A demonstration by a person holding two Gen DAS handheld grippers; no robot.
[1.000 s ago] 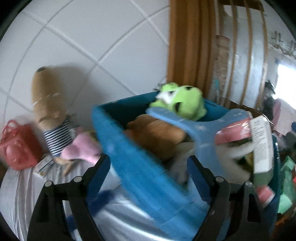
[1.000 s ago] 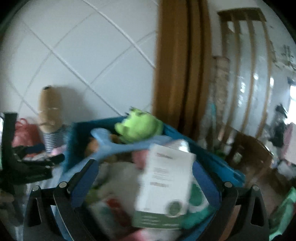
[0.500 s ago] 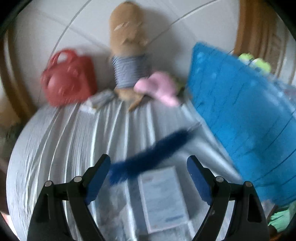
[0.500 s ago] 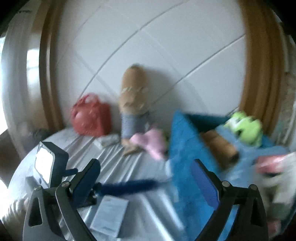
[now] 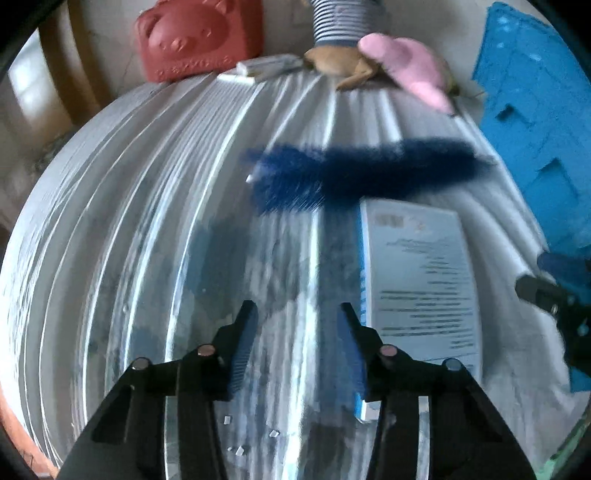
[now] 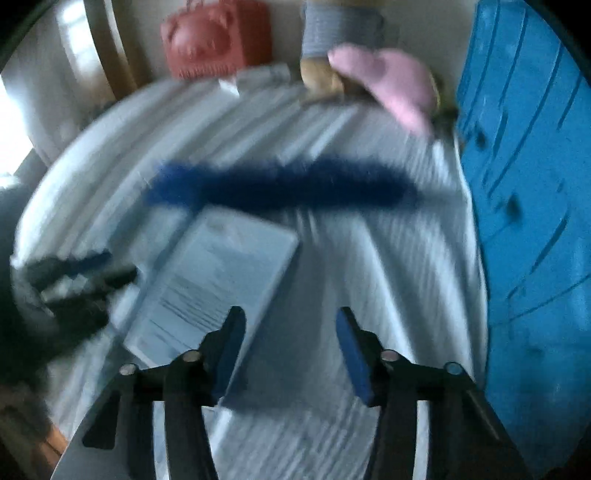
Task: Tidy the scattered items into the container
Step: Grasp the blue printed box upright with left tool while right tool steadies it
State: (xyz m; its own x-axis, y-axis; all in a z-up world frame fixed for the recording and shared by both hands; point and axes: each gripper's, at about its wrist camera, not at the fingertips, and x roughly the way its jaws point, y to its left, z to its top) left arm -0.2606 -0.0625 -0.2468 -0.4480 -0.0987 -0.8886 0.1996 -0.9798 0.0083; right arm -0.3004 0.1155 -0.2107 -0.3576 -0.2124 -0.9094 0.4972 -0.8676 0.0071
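Note:
A fuzzy dark blue brush (image 5: 362, 171) (image 6: 280, 184) lies across the grey striped cloth (image 5: 147, 221) (image 6: 388, 258). Just in front of it lies a flat white-and-blue box (image 5: 419, 280) (image 6: 214, 284). The blue container (image 5: 535, 122) (image 6: 528, 184) stands at the right. My left gripper (image 5: 295, 314) hovers open over bare cloth, left of the box, with nothing between its fingers. My right gripper (image 6: 288, 319) is open too, empty, its left finger over the box's near corner. Each gripper shows at the edge of the other's view. Both views are blurred.
Against the back wall stand a red bear-faced bag (image 5: 199, 37) (image 6: 218, 40), a striped-shirt plush doll (image 5: 340, 33) (image 6: 332, 44), a pink plush (image 5: 406, 70) (image 6: 391, 81) and a small white packet (image 5: 269, 66). A wooden frame stands at the left.
Both grippers swung away from the filled container and down toward the cloth, closing on the brush and box. Their fingers stand closer together than before.

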